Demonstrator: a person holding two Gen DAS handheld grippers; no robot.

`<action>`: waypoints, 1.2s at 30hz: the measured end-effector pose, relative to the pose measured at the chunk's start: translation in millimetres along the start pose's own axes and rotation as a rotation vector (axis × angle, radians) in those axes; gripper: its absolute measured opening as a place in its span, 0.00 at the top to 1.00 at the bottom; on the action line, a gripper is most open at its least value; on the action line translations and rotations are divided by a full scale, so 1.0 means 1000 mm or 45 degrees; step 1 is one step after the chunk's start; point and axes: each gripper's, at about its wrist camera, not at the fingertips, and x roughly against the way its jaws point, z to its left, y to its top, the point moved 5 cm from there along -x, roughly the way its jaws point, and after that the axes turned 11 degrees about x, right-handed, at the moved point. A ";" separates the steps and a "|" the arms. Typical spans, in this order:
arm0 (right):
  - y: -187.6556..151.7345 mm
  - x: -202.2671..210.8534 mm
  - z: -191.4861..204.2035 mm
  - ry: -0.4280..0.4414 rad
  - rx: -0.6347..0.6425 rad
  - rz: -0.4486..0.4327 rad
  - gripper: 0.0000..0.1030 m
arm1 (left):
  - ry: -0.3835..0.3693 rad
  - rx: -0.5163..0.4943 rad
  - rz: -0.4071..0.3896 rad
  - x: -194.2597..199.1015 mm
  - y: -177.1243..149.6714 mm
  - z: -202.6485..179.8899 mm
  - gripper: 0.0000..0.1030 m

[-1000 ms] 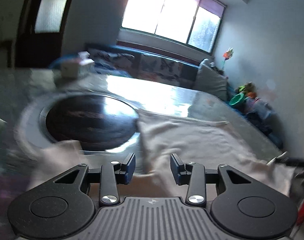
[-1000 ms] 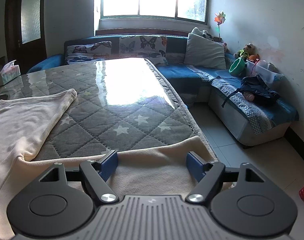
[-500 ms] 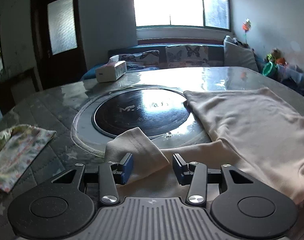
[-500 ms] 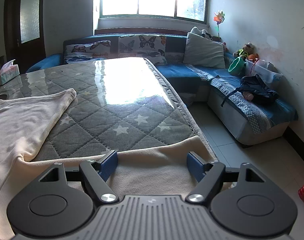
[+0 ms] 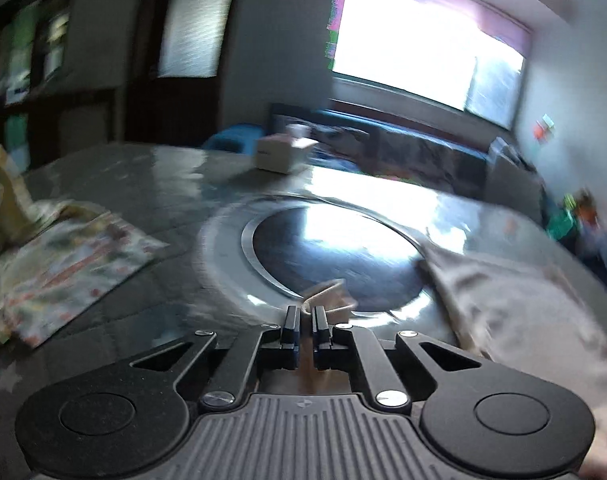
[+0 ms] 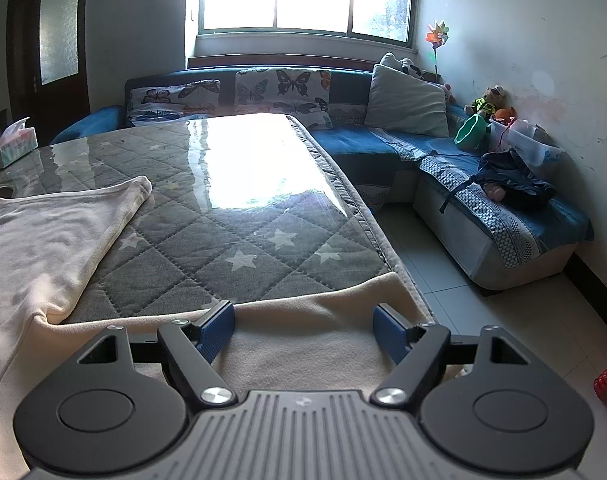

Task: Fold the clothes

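Left tongs (image 5: pixel 306 314) pinch a fold of the cream garment (image 5: pixel 531 312); right tongs (image 6: pixel 305 326) hover spread apart above it.

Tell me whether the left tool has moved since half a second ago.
Yes. The left tool, now shut on the cream garment's sleeve, swung left: the black round plate shifted rightward.

garment (image 6: pixel 51 240) on table (image 6: pixel 239 216), sofa (image 6: pixel 383 148) behind
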 end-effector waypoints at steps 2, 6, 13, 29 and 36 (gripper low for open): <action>0.000 0.000 0.000 0.001 0.000 0.000 0.24 | 0.026 0.088 -0.015 0.003 0.008 0.015 0.95; 0.001 -0.001 0.000 -0.001 -0.001 -0.001 0.24 | 0.092 0.210 -0.024 0.007 0.015 0.042 0.95; 0.003 -0.003 0.003 -0.002 0.017 0.004 0.23 | 0.185 0.331 0.008 0.016 0.013 0.071 0.95; 0.003 -0.002 0.004 0.001 0.033 0.006 0.20 | 0.338 0.279 0.013 0.015 0.016 0.084 0.89; 0.003 -0.003 0.005 -0.002 0.027 0.005 0.20 | 0.149 0.199 0.028 0.013 0.013 0.052 0.89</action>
